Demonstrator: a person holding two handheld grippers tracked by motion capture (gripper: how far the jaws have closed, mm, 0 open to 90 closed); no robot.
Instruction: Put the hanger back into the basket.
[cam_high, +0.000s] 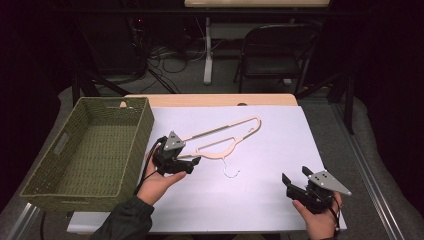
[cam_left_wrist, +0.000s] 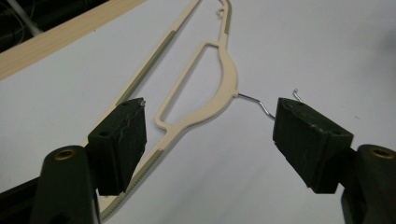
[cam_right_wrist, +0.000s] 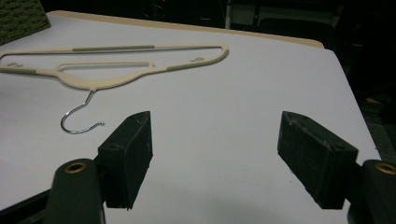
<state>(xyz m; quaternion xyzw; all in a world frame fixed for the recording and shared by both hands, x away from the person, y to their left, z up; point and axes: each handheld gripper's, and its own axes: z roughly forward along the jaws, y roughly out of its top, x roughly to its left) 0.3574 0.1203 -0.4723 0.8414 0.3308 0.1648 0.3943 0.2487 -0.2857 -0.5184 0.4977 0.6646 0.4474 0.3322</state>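
Cream plastic, with grey-green grip strips and a thin metal hook: that is the flat clothes hanger I am working on, and it lies flat on the white-covered surface, near the middle, its hook pointing back toward me. Nothing has hold of it yet.

My left tool is the one nearest to it, low at the hanger's left shoulder end. In the left gripper view its jaws stand wide apart, one by the hanger's arm and the other close to the wire hook, and the body of the hanger stretches away between them. I cannot tell whether either jaw actually touches the plastic.

My right tool sits well apart, near the front right corner of the surface, jaws likewise spread with only bare white between them; the hanger lies far off in its view.

To the left stands the woven green rectangular basket, with nothing in it that I can see. If the hanger is meant for it, I judge the work barely begun: the approach is made, but the grasp, the lift and the move across all remain.
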